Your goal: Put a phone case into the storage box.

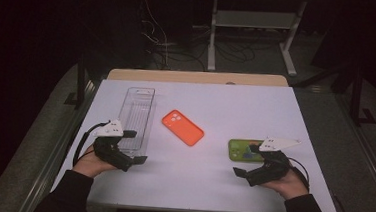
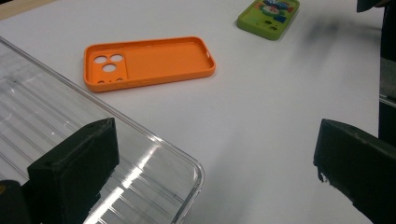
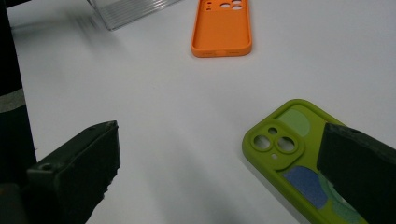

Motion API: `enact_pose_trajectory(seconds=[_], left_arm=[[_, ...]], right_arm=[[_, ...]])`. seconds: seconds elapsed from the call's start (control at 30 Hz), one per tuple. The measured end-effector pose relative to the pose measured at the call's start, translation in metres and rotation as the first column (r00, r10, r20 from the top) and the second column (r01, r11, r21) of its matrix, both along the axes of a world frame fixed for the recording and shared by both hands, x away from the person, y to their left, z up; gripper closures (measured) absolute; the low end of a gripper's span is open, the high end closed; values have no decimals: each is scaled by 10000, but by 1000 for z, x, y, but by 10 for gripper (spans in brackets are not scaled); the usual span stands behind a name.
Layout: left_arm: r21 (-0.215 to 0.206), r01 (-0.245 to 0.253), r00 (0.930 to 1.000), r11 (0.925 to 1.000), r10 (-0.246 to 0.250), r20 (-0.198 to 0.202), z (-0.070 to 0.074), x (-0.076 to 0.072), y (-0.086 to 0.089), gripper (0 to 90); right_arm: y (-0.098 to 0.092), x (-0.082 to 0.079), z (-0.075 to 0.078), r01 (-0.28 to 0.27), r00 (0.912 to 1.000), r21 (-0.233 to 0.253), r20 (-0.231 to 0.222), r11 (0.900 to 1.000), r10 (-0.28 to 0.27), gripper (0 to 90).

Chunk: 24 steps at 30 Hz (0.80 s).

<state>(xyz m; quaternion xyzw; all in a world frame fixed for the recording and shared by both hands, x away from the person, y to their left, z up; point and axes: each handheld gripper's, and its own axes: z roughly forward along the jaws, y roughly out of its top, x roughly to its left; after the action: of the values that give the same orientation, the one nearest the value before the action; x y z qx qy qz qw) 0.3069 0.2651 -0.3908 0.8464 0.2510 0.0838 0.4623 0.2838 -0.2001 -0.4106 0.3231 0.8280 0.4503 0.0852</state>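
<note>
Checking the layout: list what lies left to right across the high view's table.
Left tool → clear tray → orange case → green case → right tool.

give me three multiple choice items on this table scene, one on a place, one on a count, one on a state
1. Where does the orange phone case lie?
A. inside the clear tray
B. on the table between the clear tray and the green phone case
C. on the floor

2. How many phone cases lie on the table?
A. one
B. two
C. four

3. How is the left claw?
A. open, holding nothing
B. shut on the orange case
C. shut on the tray

Key: 1 B, the high view shows it between them. 2 B, one orange, one green. 3 A, its jaws stand wide apart.
</note>
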Motion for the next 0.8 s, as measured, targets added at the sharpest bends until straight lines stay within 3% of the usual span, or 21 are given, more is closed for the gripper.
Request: enact_pose_trajectory(seconds=[0.27,0.4,0.67,0.8], left_arm=[[122,87,9999,9999,-87,-71,-2,0,-2,0],[198,150,9999,9997,-151,38,-3,-2,-5,0],[295,113,9998,9995,-118,159,-4,-2,-5,0],[241,111,9999,9996,-114,128,-4,-1,-5,0]], right_arm=[[-1,3,2,153,9998,-31,-116,9999,-153,0],[0,6,5,291,9992,211,-263,9994,-285,0],[1,16,9,783,9955,314,-556,9964,-764,0],[3,23,12,1087,9932,264,-449,9937,-1074,0]])
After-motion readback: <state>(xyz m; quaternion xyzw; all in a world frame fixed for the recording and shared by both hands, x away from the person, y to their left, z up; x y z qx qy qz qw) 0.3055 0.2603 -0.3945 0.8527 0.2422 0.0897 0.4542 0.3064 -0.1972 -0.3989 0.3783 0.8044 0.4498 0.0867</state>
